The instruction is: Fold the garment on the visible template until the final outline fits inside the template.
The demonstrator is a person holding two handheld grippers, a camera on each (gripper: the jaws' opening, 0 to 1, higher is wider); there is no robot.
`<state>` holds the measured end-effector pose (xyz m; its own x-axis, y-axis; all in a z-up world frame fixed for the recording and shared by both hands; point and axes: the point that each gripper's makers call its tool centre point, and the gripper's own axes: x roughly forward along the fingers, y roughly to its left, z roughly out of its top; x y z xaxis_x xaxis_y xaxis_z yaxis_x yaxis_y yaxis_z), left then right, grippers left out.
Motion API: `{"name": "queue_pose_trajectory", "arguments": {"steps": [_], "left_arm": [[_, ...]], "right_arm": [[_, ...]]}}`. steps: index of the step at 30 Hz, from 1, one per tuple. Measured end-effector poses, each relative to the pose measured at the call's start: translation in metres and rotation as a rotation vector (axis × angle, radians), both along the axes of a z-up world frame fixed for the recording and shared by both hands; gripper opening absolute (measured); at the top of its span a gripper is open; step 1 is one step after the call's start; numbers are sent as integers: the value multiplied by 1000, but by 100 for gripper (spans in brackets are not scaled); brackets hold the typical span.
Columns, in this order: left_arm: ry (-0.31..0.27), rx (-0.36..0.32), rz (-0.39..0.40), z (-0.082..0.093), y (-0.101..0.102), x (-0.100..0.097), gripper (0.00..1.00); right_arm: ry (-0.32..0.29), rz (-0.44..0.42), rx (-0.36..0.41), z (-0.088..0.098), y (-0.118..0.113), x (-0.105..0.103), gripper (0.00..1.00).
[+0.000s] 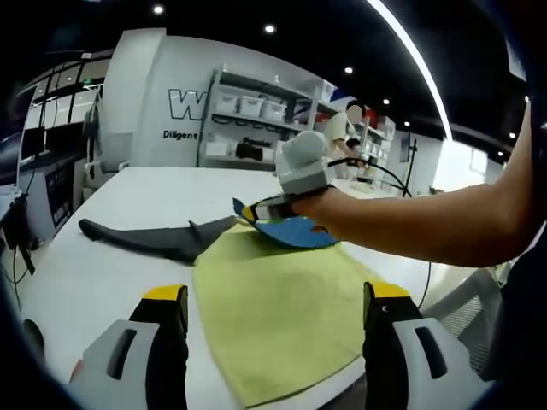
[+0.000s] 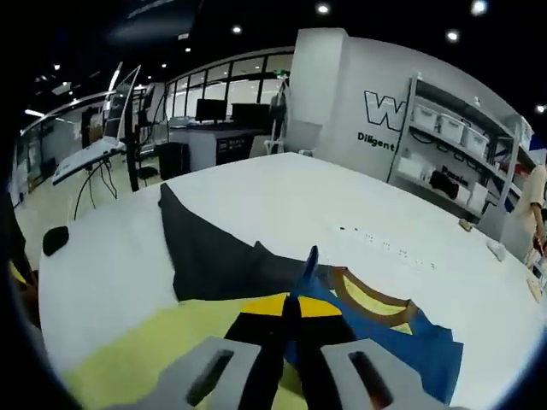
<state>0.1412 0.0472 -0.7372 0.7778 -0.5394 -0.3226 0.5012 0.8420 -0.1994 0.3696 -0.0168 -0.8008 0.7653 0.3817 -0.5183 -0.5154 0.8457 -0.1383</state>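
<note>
1. Lying across a white table [image 1: 102, 256], a garment [image 1: 295, 232] is showing a blue body with a yellow and brown collar and a dark sleeve [image 1: 145, 237] stretching off toward the left of the left gripper view.
2. Spreading under and in front of the garment, a yellow-green template [image 1: 278, 316] is covering the near part of the table, with the blue fabric resting on its far edge.
3. Hanging low over the near edge of the template, the left gripper [image 1: 278, 329] is holding its two yellow-tipped jaws wide apart, with nothing between them.
4. Reaching in from the right of the left gripper view, the person's arm [image 1: 427, 224] is carrying the right gripper [image 1: 259, 207], whose tips are sitting at the blue fabric's collar end.
5. Pressing its jaws together in the right gripper view, the right gripper [image 2: 291, 329] is pinching a fold of the blue fabric [image 2: 402, 342], which is rising in a small peak just beyond the tips.
6. Standing against the far wall, white shelving [image 1: 248, 120] is holding bins and boxes.
</note>
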Motion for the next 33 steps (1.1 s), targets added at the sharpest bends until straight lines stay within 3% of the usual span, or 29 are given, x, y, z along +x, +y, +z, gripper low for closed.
{"name": "queue_pose_trajectory", "arguments": {"steps": [13,20,28,30,33], "left_arm": [[23,-2,7,-4,2,1,80],[31,-4,8,-6,3,1,79],[39,3,-1,-8,2,0,79],[39,2,0,-8,2,0,79],[38,3,-2,-8,2,0,79]], "right_arm": [[91,66,-16,-43,35,-7,0],[89,53,12,-42,30,-6,0],[155,51,-18,-64,26,-15,0],[120,63,-21,-61,26,-16,0],[138,66,-10,-60,26,-17,0]]}}
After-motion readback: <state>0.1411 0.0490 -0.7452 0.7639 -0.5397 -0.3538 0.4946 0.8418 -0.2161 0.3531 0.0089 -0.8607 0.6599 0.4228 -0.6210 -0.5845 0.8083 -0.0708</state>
